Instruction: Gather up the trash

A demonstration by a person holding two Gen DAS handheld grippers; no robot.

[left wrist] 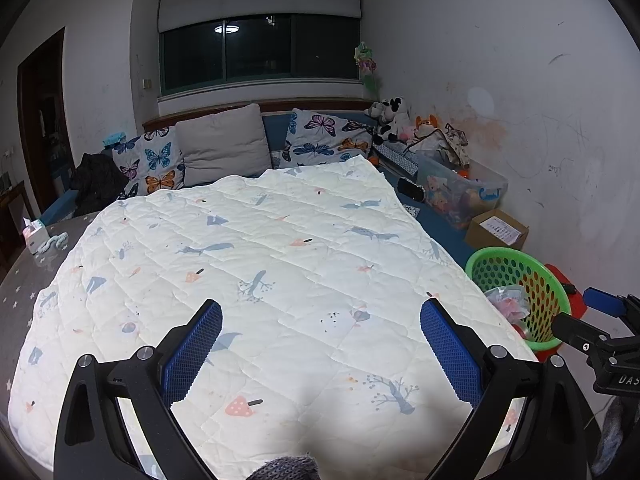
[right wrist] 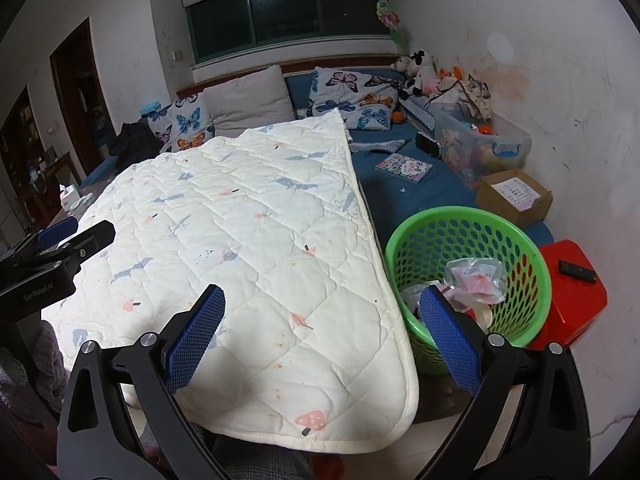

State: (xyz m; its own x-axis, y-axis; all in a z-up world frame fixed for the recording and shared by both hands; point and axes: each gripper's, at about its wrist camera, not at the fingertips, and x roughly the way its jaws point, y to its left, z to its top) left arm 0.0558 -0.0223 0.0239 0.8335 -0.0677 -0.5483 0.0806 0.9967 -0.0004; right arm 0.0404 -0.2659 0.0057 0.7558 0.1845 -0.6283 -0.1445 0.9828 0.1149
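Note:
A green perforated basket (right wrist: 468,232) stands at the right of the bed and holds clear plastic wrappers (right wrist: 476,276); it also shows in the left wrist view (left wrist: 516,276) with the wrappers (left wrist: 506,300) inside. My left gripper (left wrist: 320,320) is open and empty above a white quilted blanket (left wrist: 260,264). My right gripper (right wrist: 322,312) is open and empty over the blanket's right edge (right wrist: 256,216), its right finger in front of the basket. Each gripper shows at the edge of the other's view.
A red stool (right wrist: 572,284) with a black remote (right wrist: 578,270) stands right of the basket. A cardboard box (right wrist: 516,196), a clear toy bin (right wrist: 480,144), a booklet (right wrist: 404,168), pillows (left wrist: 224,144) and plush toys lie on the blue bed. A tissue box (left wrist: 34,232) sits at left.

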